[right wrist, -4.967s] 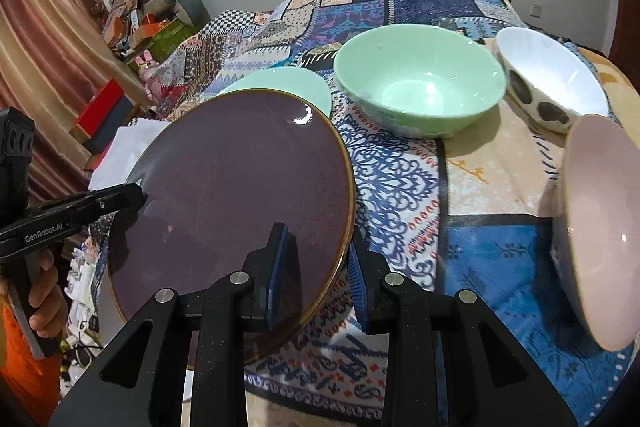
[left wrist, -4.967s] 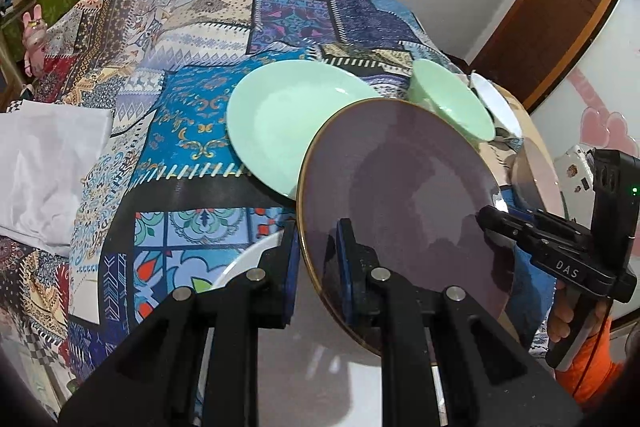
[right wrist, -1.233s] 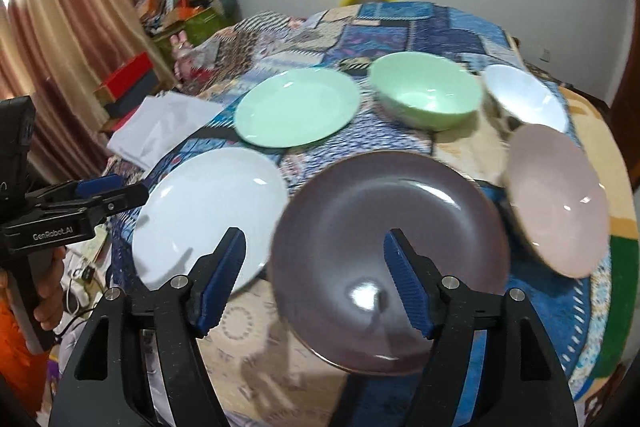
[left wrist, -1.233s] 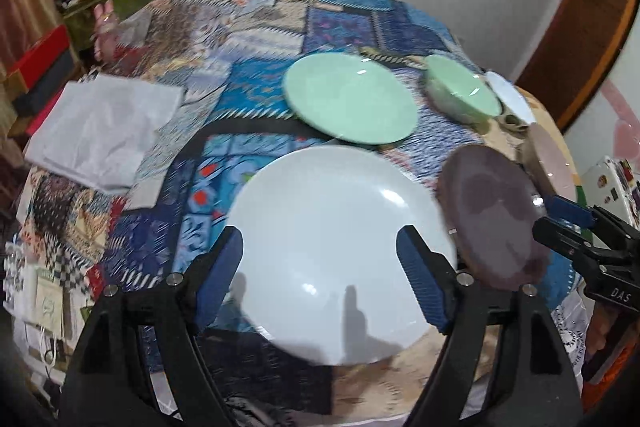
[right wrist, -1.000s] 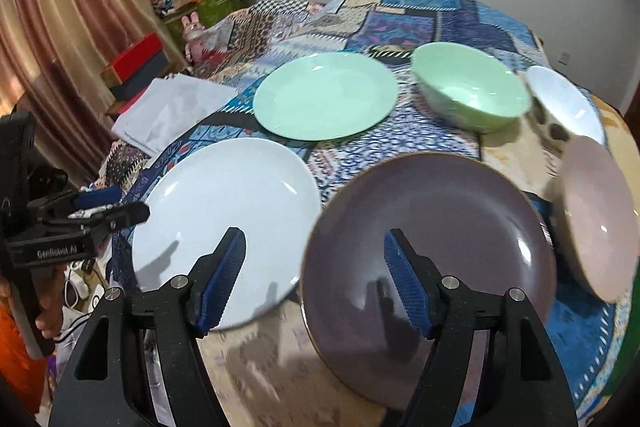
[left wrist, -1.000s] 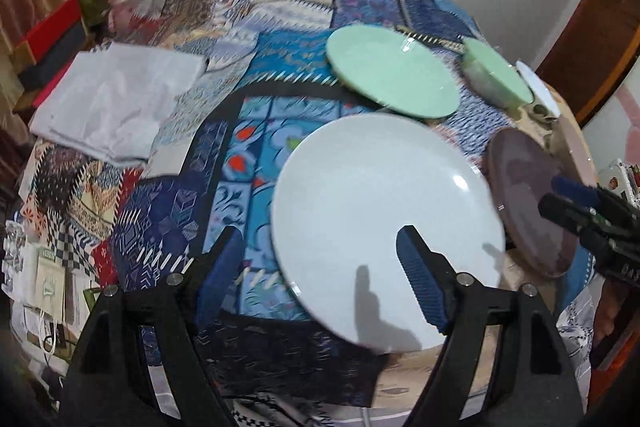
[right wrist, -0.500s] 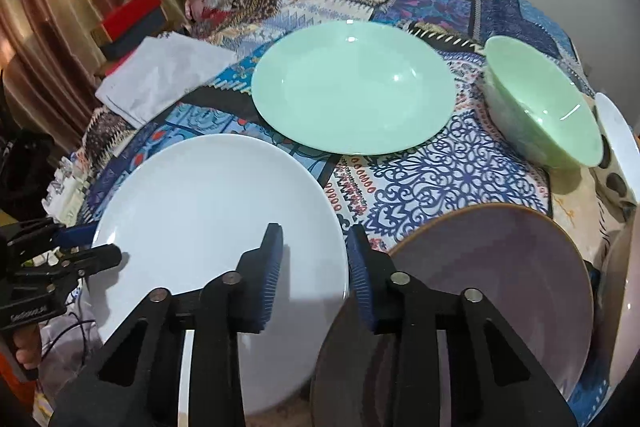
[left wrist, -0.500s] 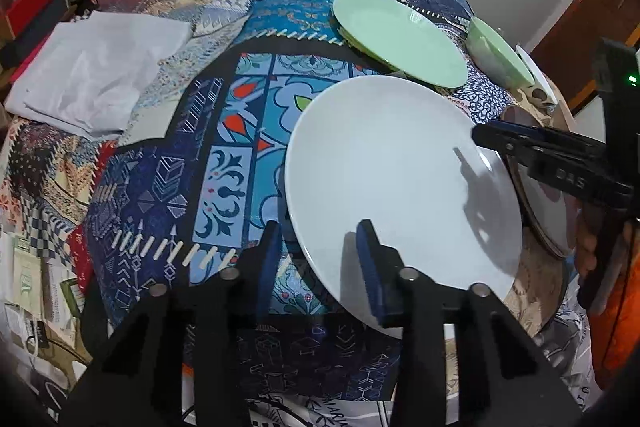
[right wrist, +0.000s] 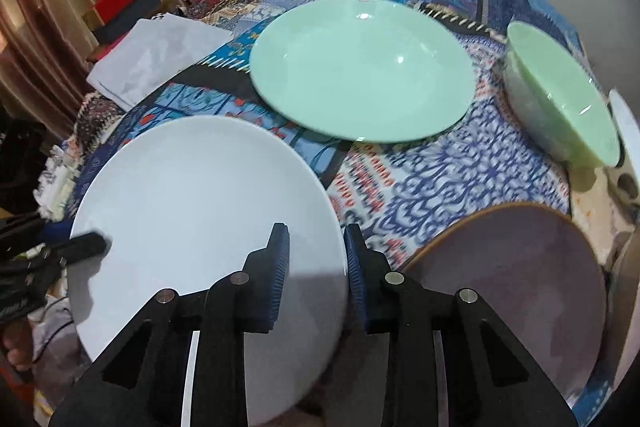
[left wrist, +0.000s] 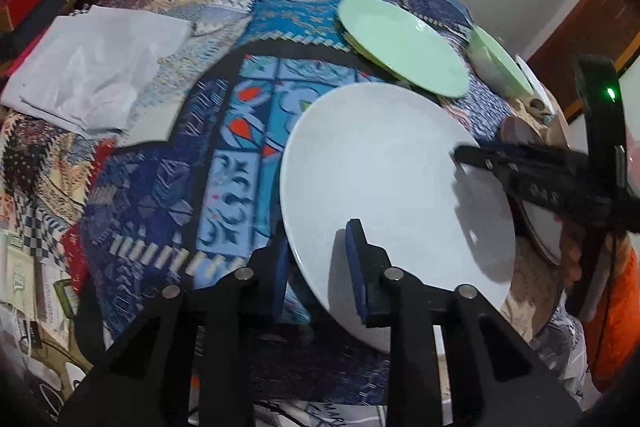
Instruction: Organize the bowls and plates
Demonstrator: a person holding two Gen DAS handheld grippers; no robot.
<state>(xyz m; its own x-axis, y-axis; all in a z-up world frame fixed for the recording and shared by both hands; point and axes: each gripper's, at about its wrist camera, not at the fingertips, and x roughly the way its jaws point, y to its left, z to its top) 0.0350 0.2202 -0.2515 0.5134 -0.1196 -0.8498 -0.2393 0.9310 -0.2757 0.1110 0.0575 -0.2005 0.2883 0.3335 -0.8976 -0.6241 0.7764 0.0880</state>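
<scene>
A large white plate (left wrist: 392, 183) sits tilted above the patchwork tablecloth, and it also shows in the right wrist view (right wrist: 200, 211). My left gripper (left wrist: 318, 263) is shut on the white plate's near left rim. My right gripper (right wrist: 316, 267) is shut on its right rim. A dark purple plate (right wrist: 516, 279) lies to the right on the table. A mint green plate (right wrist: 360, 67) and a mint green bowl (right wrist: 560, 99) lie farther back.
A white bowl (right wrist: 626, 131) and a pink bowl (right wrist: 624, 307) sit at the right edge. A folded white cloth (left wrist: 96, 75) lies at the left of the table. Boxes and clutter (right wrist: 124, 3) stand beyond the table's left side.
Both grippers let go of the purple plate, which now lies on the table. They opened wide, moved to the white plate and closed on its opposite rims; the plate has tilted up.
</scene>
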